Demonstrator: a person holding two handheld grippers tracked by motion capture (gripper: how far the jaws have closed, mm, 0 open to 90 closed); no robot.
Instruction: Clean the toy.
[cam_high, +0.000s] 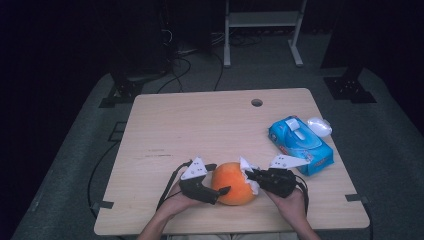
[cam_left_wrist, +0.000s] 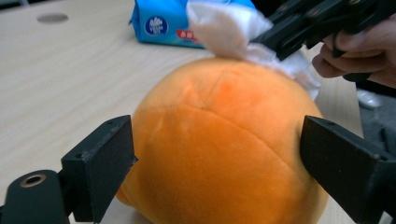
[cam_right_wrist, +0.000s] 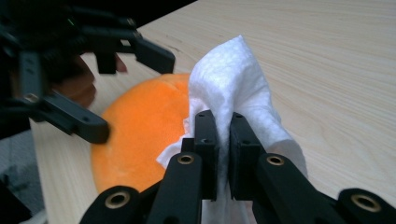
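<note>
Two grippers work one orange plush ball (cam_high: 233, 183) at the near edge of the table (cam_high: 200, 125), centre-front, betw. both hands; it rests on the wood. L gripper (cam_high: 216, 181) stands wide open, jaws either side of the ball; in the left gripper view the pads look just off the fabric w/ the ball between them, so no grip there, tho contact on the right-hand pad is hard to rule out. R gripper (cam_right_wrist: 223, 140) is clamped tight on a white wipe (cam_right_wrist: 233, 88); wipe is bunched, sticks up past the jaw tips & lies against the ball's top/right side (cam_left_wrist: 229, 32).

Handling, as a guess: ball looks light, soft, fuzzy; seams & dimples suggest it will squash under pressure & roll if pushed from one side only; not fragile, not slippery. Best hold prob. across the widest part, low on the sides, jaws square to it so it doesn't pop out. Wipe is thin & limp; pinched in its middle it folds over, fine for rubbing.

Containers: blue wipes pack (cam_high: 300, 144) lies flat at the right of the table, well apart from the ball; lid area on top looks white, can't tell if it's open or what is left inside. Small clear wrapper-like thing (cam_high: 319, 126) sits just beside the pack's far end; contents unclear.
</note>
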